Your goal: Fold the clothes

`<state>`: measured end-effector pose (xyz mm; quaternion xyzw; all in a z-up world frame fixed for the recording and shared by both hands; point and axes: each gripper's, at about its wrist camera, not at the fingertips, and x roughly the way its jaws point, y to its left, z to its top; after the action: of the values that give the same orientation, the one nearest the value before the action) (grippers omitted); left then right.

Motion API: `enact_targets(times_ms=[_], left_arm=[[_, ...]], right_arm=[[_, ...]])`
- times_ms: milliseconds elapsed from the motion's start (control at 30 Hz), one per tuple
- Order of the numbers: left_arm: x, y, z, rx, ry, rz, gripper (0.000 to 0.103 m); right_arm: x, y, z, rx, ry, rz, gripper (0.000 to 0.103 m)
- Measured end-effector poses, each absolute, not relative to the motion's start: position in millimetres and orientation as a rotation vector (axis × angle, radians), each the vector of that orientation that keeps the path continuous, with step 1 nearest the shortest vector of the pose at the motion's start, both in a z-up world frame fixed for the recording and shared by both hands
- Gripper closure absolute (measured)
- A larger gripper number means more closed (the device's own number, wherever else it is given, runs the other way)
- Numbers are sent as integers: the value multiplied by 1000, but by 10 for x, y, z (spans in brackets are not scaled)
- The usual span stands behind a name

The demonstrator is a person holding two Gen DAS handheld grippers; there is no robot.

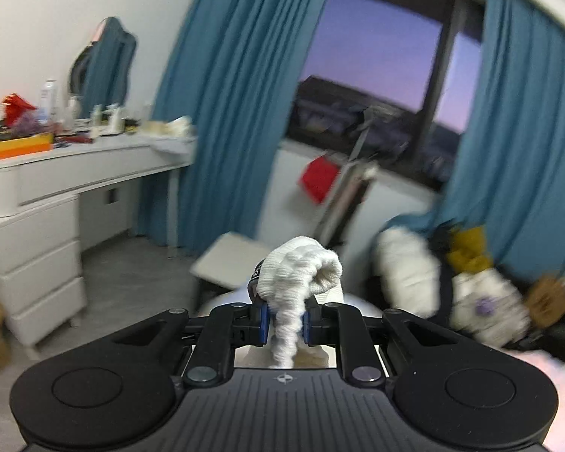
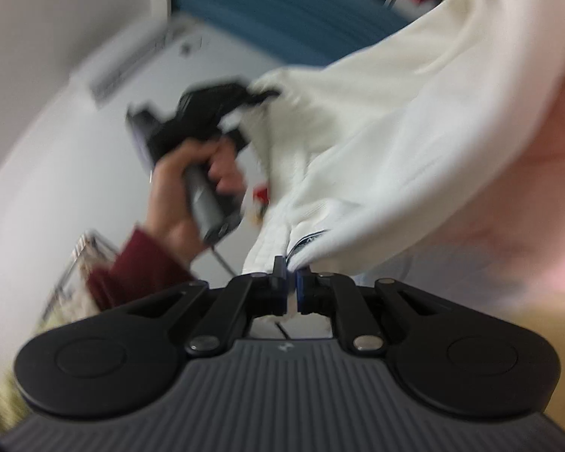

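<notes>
From the left wrist view, the left gripper [image 1: 285,320] has its blue pads pinched together on a bunched ribbed edge of the white garment [image 1: 301,275], which bulges up over the fingers and trails down between them. A dark tag with lettering peeks out at the cloth's left edge, too small to read. Left of the garment stands a white dressing table [image 1: 56,173] crowded with bottles and an orange box [image 1: 17,147]; above it a mirror half covered by teal cloth. Behind the garment hang teal curtains [image 1: 237,94] framing a dusk window [image 1: 376,60]. Right of the garment lies a blurred heap of pale and mustard things — I can't make them out. The floor is grey.

From the right wrist view, the right gripper [image 2: 290,293] is clamped on the white garment's [image 2: 395,120] hem, near a dark-edged zip or trim. The cloth stretches up and away to the left gripper [image 2: 214,109], smeared by motion, held by the left hand [image 2: 184,188] in a maroon sleeve. Right of the garment everything washes out pinkish — unreadable.
</notes>
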<state>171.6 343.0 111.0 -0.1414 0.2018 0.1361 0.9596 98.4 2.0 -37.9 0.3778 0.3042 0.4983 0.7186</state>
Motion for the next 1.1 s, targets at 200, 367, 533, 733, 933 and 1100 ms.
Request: enact_targets(times_ms=[200, 367, 533, 733, 933, 1100], left_arm=[[1773, 4080, 336, -399, 524, 366, 82], [1633, 4139, 133, -349, 543, 312, 66], [1298, 4008, 205, -327, 541, 278, 54], [677, 3637, 421, -264, 520, 300, 36], [89, 3028, 771, -192, 476, 274, 31], [-271, 2244, 980, -123, 439, 206, 30]], right_arm=[[1236, 754, -941, 554, 902, 1039, 96], [1303, 740, -1019, 570, 937, 1036, 96], [1249, 685, -771, 462, 917, 1038, 92], [1104, 422, -608, 323, 835, 943, 44], [918, -52, -418, 254, 757, 841, 28], [756, -562, -104, 179, 654, 760, 28]])
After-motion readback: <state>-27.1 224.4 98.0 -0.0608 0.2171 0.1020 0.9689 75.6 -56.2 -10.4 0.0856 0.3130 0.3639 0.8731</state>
